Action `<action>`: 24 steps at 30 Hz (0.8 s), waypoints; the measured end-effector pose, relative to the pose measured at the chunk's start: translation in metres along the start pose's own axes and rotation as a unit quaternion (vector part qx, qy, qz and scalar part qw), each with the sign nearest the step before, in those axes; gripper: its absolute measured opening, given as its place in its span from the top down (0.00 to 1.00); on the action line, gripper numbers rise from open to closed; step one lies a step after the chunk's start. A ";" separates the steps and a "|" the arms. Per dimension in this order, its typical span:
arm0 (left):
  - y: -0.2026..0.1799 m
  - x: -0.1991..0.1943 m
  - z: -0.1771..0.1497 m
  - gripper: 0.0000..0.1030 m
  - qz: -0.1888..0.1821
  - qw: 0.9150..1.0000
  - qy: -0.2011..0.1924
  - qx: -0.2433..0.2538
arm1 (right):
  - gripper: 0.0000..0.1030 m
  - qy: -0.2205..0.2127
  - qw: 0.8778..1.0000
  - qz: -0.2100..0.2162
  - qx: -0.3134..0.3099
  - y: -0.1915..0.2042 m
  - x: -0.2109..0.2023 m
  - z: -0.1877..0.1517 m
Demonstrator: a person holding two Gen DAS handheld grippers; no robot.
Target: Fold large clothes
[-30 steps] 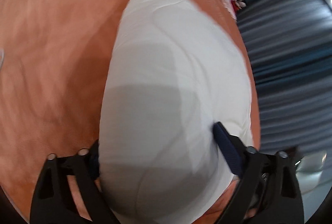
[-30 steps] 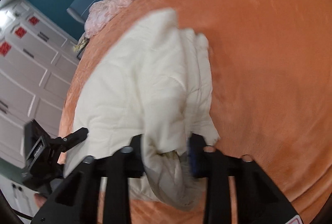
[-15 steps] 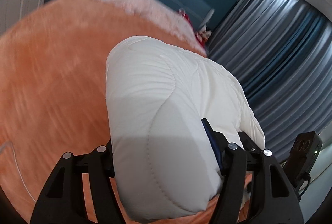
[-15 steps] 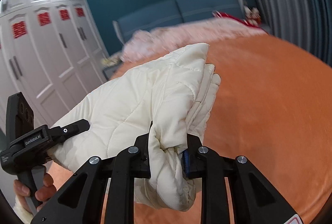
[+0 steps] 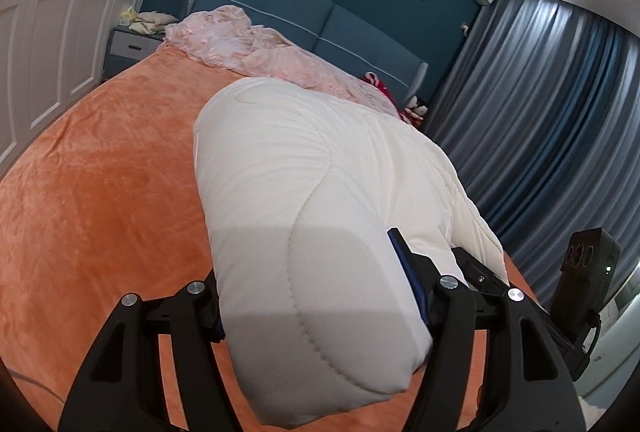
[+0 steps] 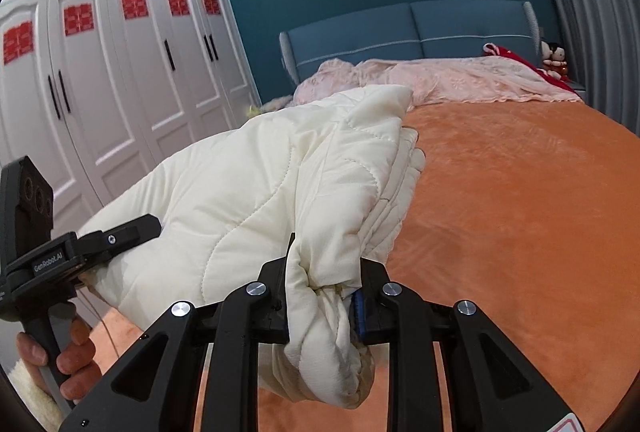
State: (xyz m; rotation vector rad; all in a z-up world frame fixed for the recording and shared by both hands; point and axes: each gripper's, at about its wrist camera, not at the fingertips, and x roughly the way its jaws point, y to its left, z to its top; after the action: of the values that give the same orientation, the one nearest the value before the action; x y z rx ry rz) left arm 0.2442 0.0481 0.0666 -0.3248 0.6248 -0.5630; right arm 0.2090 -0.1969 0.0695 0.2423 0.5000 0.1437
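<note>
A cream quilted jacket point(image 5: 300, 159) is folded into a thick bundle and held up over the orange bed blanket point(image 5: 100, 191). My left gripper point(image 5: 308, 280) is shut on the bundle's thick near end, its jaws standing wide around the padding. In the right wrist view the same jacket point(image 6: 248, 191) stretches leftward to the left gripper's finger point(image 6: 120, 236), with a hand point(image 6: 68, 356) on that handle. My right gripper point(image 6: 326, 272) is shut on a bunched fold of the jacket, and cloth hangs below the jaws.
The orange blanket point(image 6: 520, 211) covers the bed, and a pink lace cover point(image 6: 460, 79) lies along the blue headboard point(image 6: 440, 39). White wardrobe doors point(image 6: 100, 71) stand on the left. Grey curtains point(image 5: 540, 111) hang on the right. A nightstand point(image 5: 128, 43) sits beside the headboard.
Both grippers have risen with the jacket and tipped up, so the room now shows beyond the bed. The left jaws have drawn in tighter on the bundle.
</note>
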 end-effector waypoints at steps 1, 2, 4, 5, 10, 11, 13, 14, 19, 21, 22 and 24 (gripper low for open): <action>0.010 0.008 0.000 0.39 0.003 1.000 0.000 -0.001 | 0.79 0.005 1.000 -0.004 -0.004 0.003 0.011 -0.003; 0.015 0.012 -0.001 0.39 0.004 1.000 0.000 -0.002 | 0.79 0.009 1.000 -0.006 -0.006 0.003 0.020 -0.007; 0.029 0.024 -0.004 0.39 0.003 1.000 -0.003 -0.004 | 0.79 0.023 1.000 -0.007 0.002 0.000 0.038 -0.017; 0.036 0.032 -0.009 0.39 0.005 1.000 -0.001 -0.004 | 0.79 0.035 0.999 -0.010 0.007 -0.003 0.048 -0.025; 0.077 0.085 -0.056 0.31 0.045 0.995 0.080 -0.023 | 0.73 0.129 0.991 -0.038 0.024 -0.022 0.096 -0.081; 0.086 0.088 -0.064 0.28 0.049 0.994 0.088 -0.035 | 0.68 0.133 0.990 -0.035 0.036 -0.027 0.098 -0.093; 0.098 0.086 -0.075 0.18 0.047 0.993 0.094 -0.055 | 0.59 0.135 0.989 -0.032 0.056 -0.030 0.094 -0.101; 0.103 0.083 -0.078 0.18 0.052 0.991 0.102 -0.066 | 0.55 0.136 0.988 -0.031 0.061 -0.029 0.091 -0.100; 0.109 0.049 -0.067 0.19 0.109 0.980 0.128 -0.109 | 0.53 0.133 0.988 -0.055 0.060 -0.016 0.052 -0.086; 0.097 0.029 -0.059 0.19 0.146 0.976 0.125 -0.100 | 0.55 0.127 0.989 -0.064 0.043 -0.010 0.033 -0.075; 0.090 0.023 -0.055 0.19 0.162 0.975 0.124 -0.093 | 0.58 0.128 0.989 -0.067 0.036 -0.006 0.030 -0.071; 0.073 0.015 -0.050 0.19 0.193 0.970 0.123 -0.076 | 0.88 0.137 0.988 -0.069 0.018 0.006 0.027 -0.064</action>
State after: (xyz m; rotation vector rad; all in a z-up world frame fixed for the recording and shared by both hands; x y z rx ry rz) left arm 0.2516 0.0919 -0.0114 -0.2697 0.9492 -0.1813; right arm 0.2011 -0.1737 0.0044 0.2224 0.7922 0.0321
